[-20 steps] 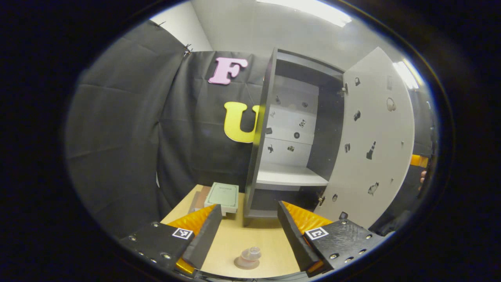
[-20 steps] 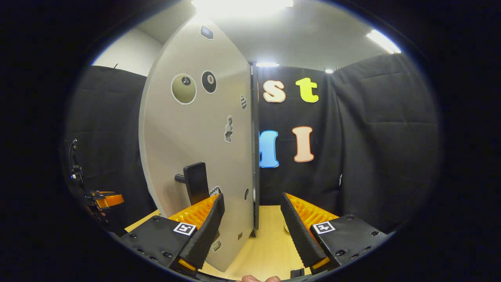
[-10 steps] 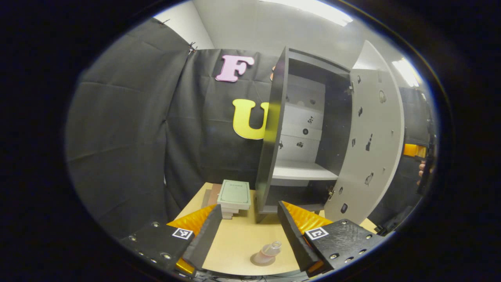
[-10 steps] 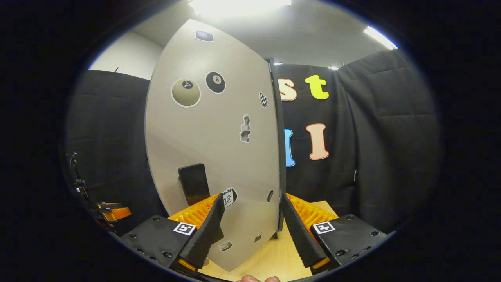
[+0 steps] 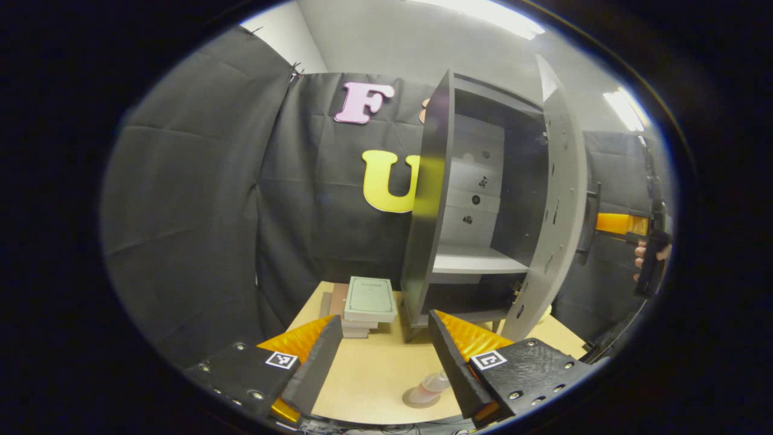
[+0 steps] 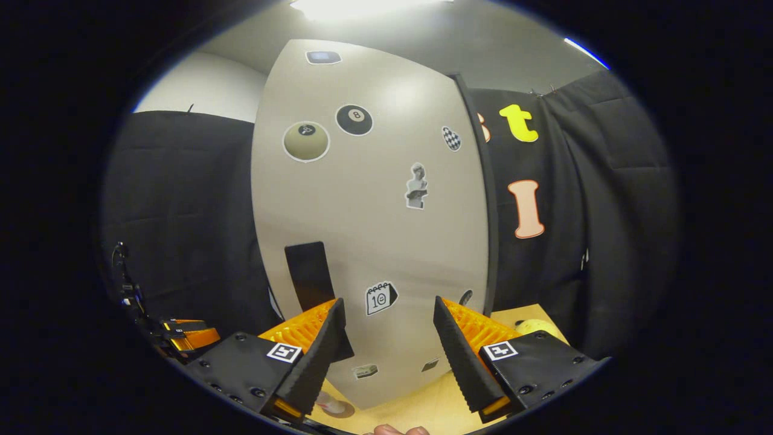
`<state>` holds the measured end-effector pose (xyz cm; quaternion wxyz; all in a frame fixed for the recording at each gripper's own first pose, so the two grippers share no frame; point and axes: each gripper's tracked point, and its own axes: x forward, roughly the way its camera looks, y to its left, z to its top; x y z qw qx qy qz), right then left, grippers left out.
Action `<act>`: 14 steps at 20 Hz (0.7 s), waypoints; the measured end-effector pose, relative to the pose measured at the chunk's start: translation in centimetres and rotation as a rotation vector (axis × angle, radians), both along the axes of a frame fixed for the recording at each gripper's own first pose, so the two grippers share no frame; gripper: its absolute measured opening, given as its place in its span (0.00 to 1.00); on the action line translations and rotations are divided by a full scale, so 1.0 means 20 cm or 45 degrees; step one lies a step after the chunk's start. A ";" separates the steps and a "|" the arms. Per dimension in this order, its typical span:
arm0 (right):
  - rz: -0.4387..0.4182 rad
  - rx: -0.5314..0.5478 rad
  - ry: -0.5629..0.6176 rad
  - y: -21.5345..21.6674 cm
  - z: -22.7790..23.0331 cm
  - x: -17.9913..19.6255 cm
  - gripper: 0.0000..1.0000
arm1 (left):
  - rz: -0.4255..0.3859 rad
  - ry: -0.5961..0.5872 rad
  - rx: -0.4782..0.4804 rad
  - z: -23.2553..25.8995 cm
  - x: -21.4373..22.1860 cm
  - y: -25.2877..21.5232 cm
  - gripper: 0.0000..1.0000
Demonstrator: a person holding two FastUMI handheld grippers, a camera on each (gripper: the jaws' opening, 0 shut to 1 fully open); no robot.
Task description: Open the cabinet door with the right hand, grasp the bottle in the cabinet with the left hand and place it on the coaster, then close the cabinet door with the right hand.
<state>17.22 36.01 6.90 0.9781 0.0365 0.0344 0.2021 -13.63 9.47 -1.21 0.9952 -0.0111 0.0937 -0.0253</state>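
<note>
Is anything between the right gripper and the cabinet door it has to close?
Nothing visible is in the way. In the right gripper view, the right gripper is open and faces the outside of the cabinet door, with the black handle beside its left finger.

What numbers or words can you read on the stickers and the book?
"8": on the black ball sticker, high on the cabinet door.
"10": on the calendar sticker, lower on that door.
Cover of the green book: print too small to read.
</note>
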 end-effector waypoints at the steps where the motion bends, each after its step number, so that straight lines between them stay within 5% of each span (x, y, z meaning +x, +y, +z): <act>1: 0.017 0.015 0.009 0.04 -0.03 0.00 0.94 | -0.008 0.008 0.012 -0.01 0.01 -0.01 0.88; 6: -0.038 0.043 0.046 -0.02 -0.09 0.02 0.94 | -0.077 0.026 0.014 -0.05 0.07 -0.12 0.86; 14: -0.245 0.024 0.103 -0.53 -0.21 -0.02 0.94 | -0.078 -0.009 -0.073 0.05 0.18 -0.36 0.86</act>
